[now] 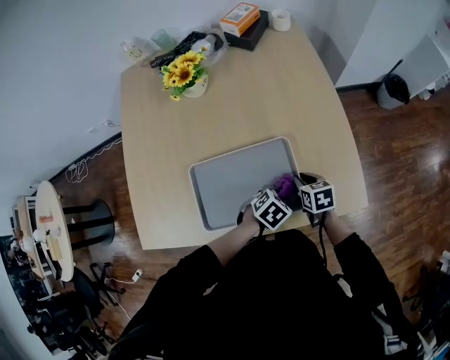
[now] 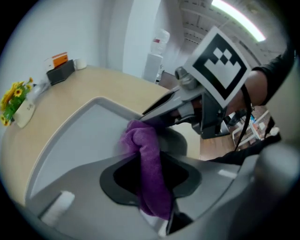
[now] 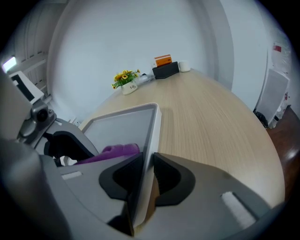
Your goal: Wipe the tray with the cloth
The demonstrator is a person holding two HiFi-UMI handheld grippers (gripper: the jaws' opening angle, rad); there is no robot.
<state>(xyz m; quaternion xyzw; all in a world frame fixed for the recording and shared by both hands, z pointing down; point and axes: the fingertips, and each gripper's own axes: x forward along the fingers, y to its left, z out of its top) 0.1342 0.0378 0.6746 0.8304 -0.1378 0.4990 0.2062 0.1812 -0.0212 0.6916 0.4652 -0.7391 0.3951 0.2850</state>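
Note:
A grey tray point(image 1: 232, 179) lies on the wooden table near its front edge. My left gripper point(image 2: 152, 180) is shut on a purple cloth point(image 2: 147, 157), which hangs over the tray's near right corner point(image 1: 285, 186). My right gripper point(image 3: 146, 185) is shut on the tray's right rim point(image 3: 152, 140), one jaw inside the wall and one outside. In the head view both marker cubes point(image 1: 271, 209) sit side by side at that corner, the right one point(image 1: 316, 196) just beyond the tray's edge.
At the table's far end stand a pot of sunflowers point(image 1: 184, 74), a black box with an orange pack on top point(image 1: 242, 24), a tape roll point(image 1: 280, 20) and some bags. A round stool point(image 1: 49, 225) stands on the floor at the left.

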